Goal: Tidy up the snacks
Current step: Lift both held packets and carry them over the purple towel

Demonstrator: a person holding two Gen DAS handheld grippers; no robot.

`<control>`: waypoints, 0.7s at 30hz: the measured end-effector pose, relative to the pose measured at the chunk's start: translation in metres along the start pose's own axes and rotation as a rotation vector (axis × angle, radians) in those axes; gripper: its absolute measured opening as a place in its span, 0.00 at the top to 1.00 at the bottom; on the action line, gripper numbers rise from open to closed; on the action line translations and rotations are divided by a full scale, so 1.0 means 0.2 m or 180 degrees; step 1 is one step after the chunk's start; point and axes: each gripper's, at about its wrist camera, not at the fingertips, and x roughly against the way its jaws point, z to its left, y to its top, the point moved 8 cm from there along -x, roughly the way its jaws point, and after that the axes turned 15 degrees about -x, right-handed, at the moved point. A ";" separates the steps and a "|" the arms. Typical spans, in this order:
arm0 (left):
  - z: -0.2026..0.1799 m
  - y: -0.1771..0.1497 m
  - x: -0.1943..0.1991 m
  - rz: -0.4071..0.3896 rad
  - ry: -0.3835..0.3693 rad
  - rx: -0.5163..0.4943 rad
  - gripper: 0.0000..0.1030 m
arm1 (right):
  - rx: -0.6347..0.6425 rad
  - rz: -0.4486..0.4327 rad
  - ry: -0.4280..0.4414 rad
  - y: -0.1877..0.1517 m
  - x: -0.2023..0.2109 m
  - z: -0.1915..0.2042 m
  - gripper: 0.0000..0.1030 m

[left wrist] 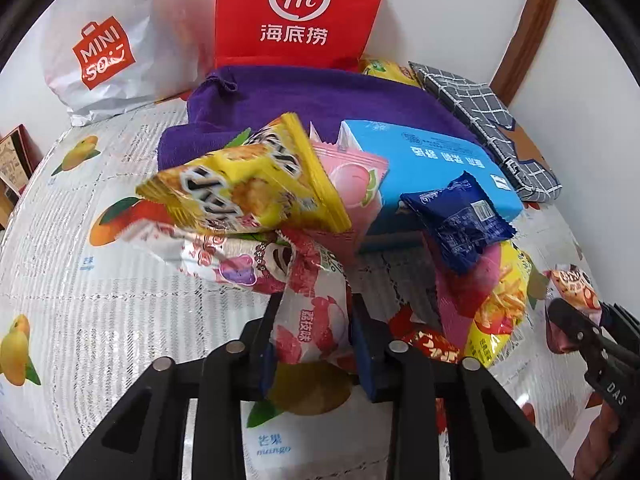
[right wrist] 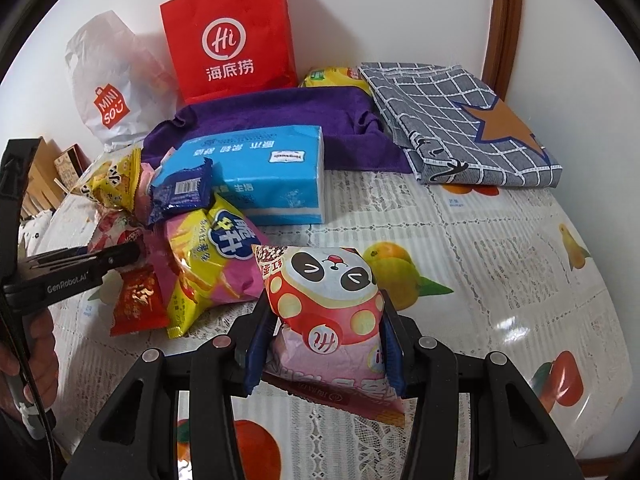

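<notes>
Fruit-printed tablecloth (right wrist: 500, 240) covers a table against a white wall (right wrist: 380, 12). At the back: one red paper bag (right wrist: 232, 40), one white plastic bag (right wrist: 112, 80), one purple towel (right wrist: 280, 120), one checked cloth (right wrist: 460, 120), one blue tissue pack (right wrist: 260, 168). The left gripper (left wrist: 312, 320) is clamped on a lychee snack packet (left wrist: 312, 320) at the snack pile (right wrist: 192, 248); the right gripper (right wrist: 326, 320) clenches a panda snack bag (right wrist: 332, 304) nearby.

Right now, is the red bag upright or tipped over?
Upright: the red bag stands against the wall behind the purple towel, logo facing forward, handles up.
</notes>
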 end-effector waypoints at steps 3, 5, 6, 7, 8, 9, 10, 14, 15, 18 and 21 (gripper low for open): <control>0.01 -0.01 0.03 -0.0033 -0.0018 -0.0004 0.77 | 0.0018 -0.0007 -0.0010 0.00 0.02 0.03 0.54; 0.03 -0.02 0.04 -0.0045 -0.0040 0.0009 0.80 | 0.0030 -0.0009 -0.0010 0.00 0.03 0.05 0.54; 0.03 -0.03 0.05 -0.0052 -0.0056 0.0024 0.82 | 0.0033 -0.0007 -0.0011 0.00 0.03 0.06 0.54; 0.04 -0.03 0.06 -0.0062 -0.0081 0.0036 0.82 | 0.0040 -0.0005 -0.0012 0.00 0.03 0.08 0.54; 0.04 -0.04 0.07 -0.0074 -0.0097 0.0037 0.82 | 0.0049 -0.0005 -0.0013 0.00 0.04 0.09 0.54; 0.05 -0.04 0.08 -0.0086 -0.0101 0.0034 0.82 | 0.0058 -0.0005 -0.0017 0.00 0.04 0.10 0.54; 0.06 -0.04 0.08 -0.0099 -0.0099 0.0030 0.82 | 0.0063 -0.0004 -0.0020 0.00 0.04 0.11 0.54; 0.08 -0.06 0.12 -0.0137 -0.0116 0.0028 0.82 | 0.0088 0.0003 -0.0015 -0.01 0.05 0.15 0.54; 0.09 -0.07 0.12 -0.0145 -0.0125 0.0032 0.82 | 0.0091 0.0004 -0.0020 -0.01 0.05 0.16 0.54; 0.09 -0.08 0.14 -0.0174 -0.0177 0.0035 0.82 | 0.0095 0.0010 -0.0027 -0.01 0.06 0.19 0.54; 0.08 -0.08 0.17 -0.0214 -0.0253 0.0029 0.82 | 0.0091 0.0002 -0.0024 0.00 0.06 0.21 0.54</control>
